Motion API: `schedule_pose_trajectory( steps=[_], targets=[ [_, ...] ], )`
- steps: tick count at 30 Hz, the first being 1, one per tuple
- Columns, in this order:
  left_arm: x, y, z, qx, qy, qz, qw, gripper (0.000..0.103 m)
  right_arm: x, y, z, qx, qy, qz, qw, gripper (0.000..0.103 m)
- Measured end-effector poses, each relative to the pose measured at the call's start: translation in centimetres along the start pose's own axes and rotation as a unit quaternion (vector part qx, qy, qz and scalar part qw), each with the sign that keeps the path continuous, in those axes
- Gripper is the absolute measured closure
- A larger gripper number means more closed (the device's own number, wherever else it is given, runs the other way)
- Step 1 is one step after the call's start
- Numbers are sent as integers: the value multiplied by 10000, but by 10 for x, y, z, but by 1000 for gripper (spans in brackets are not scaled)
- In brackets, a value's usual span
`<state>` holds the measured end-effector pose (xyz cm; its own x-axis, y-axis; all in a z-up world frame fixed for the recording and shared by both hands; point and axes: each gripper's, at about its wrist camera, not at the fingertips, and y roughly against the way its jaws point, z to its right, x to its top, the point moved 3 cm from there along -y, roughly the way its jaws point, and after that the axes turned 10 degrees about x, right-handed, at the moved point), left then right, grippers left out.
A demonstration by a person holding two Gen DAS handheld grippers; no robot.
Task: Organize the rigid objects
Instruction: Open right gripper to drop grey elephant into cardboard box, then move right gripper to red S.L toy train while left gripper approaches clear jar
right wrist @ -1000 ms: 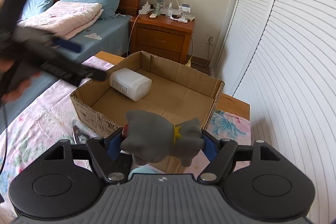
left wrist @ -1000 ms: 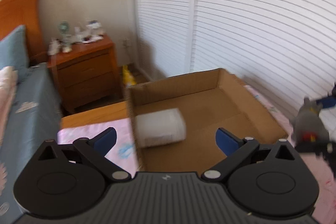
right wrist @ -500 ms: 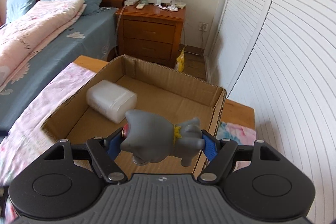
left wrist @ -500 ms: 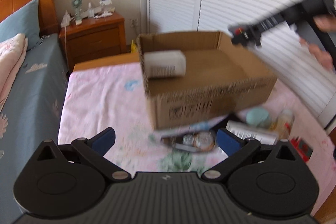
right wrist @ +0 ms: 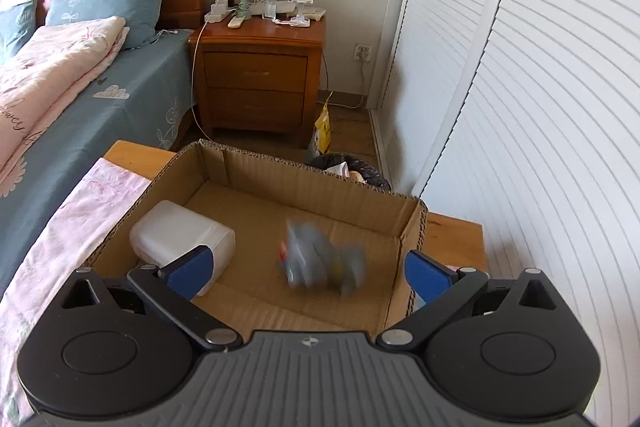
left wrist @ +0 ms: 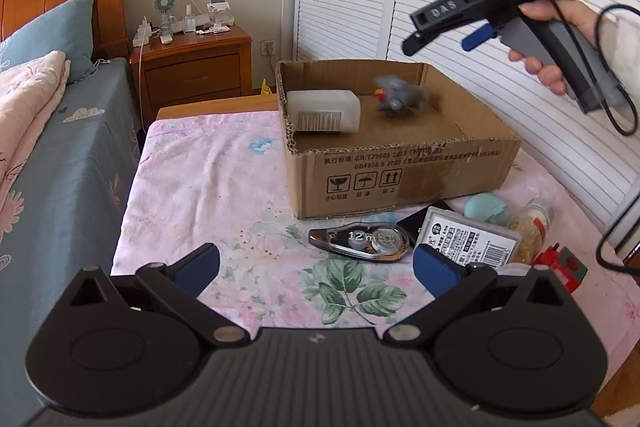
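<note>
An open cardboard box [left wrist: 400, 163] [right wrist: 320, 177] stands on the pink floral cloth. Inside it a white plastic bottle [left wrist: 324, 111] [right wrist: 180, 235] lies on its side. A grey elephant toy [left wrist: 398, 99] [right wrist: 324, 255], blurred, is loose over the box floor beside the bottle. My right gripper [right wrist: 310, 271] [left wrist: 444, 35] hovers above the box. Its jaws are opening wide and the pads touch nothing. My left gripper [left wrist: 316, 269] is open and empty, low over the cloth in front of the box, just short of a correction tape roller [left wrist: 360, 239].
In front of the box lie a labelled flat case [left wrist: 468, 239], a teal round item [left wrist: 486, 207], a small bottle of gold bits [left wrist: 532, 231] and a red block [left wrist: 560, 263]. A bed [right wrist: 80, 99], nightstand [right wrist: 260, 79], louvred doors [right wrist: 540, 107] and a black-lined bin [right wrist: 352, 171] surround the table.
The right gripper has let go of the grey toy, which has dropped into the box. The left gripper has drawn back from the box to the items in front of it.
</note>
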<state>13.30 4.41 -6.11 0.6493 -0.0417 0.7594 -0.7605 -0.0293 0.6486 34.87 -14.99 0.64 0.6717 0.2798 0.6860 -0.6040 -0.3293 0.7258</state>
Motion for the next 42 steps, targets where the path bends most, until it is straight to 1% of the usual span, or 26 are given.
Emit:
schedule_pose_trajectory(
  steps=[6, 10, 15, 19, 24, 30, 35, 39, 42],
  targets=[
    [-4, 5, 5, 51, -112, 23, 9999, 1, -23, 23, -7, 173, -166, -49, 9997, 0],
    [-9, 8, 10, 49, -181, -29, 9998, 1, -47, 38, -11, 195, -200, -106, 9996, 0],
    [-15, 12, 18, 75, -327, -83, 9994, 1, -83, 59, -10, 272, -433, -59, 9987, 0],
    [-19, 18, 26, -37, -482, -97, 9988, 1, -120, 74, -12, 229, -546, -44, 9982, 0],
    [-27, 24, 45, -270, -832, -124, 9961, 1, -170, 90, -22, 196, -574, -112, 9981, 0],
    [-38, 30, 68, -598, -1109, -168, 9919, 1, -215, 97, -37, 201, -483, -274, 9983, 0],
    [-46, 35, 81, -697, -1254, -200, 9895, 1, -239, 92, -43, 201, -569, -418, 9973, 0],
    [-48, 32, 84, -542, -1332, -211, 9894, 1, -247, 89, -38, 61, -623, -409, 9972, 0],
    [-48, 26, 81, -402, -1283, -272, 9906, 1, -250, 91, -30, 26, -769, -354, 9964, 0]
  ],
)
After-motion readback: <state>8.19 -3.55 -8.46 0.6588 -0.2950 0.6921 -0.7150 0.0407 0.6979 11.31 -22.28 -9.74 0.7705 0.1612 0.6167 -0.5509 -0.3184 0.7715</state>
